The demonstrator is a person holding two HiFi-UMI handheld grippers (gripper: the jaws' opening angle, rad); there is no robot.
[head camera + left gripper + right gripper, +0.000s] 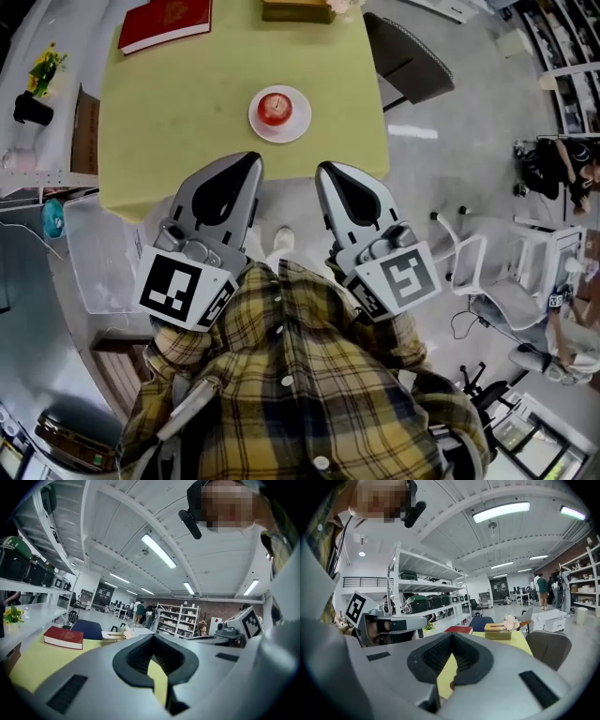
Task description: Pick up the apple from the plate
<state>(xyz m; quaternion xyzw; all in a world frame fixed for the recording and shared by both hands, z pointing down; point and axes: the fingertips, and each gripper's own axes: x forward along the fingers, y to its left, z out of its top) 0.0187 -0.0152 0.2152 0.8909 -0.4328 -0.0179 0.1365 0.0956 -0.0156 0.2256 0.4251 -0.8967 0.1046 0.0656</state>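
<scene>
A red apple sits on a small white plate near the front edge of a yellow-green table. Both grippers are held level, side by side, at the table's near edge, short of the plate. My left gripper is left of the plate, its jaws shut with nothing between them; in its own view the tips meet over the tabletop. My right gripper is below and right of the plate, also shut and empty, its tips together. Neither touches the apple.
A red book lies at the table's far left and a wooden box at its far edge. A grey chair stands at the table's right side. White chairs stand on the floor to my right, and shelving with a potted plant to my left.
</scene>
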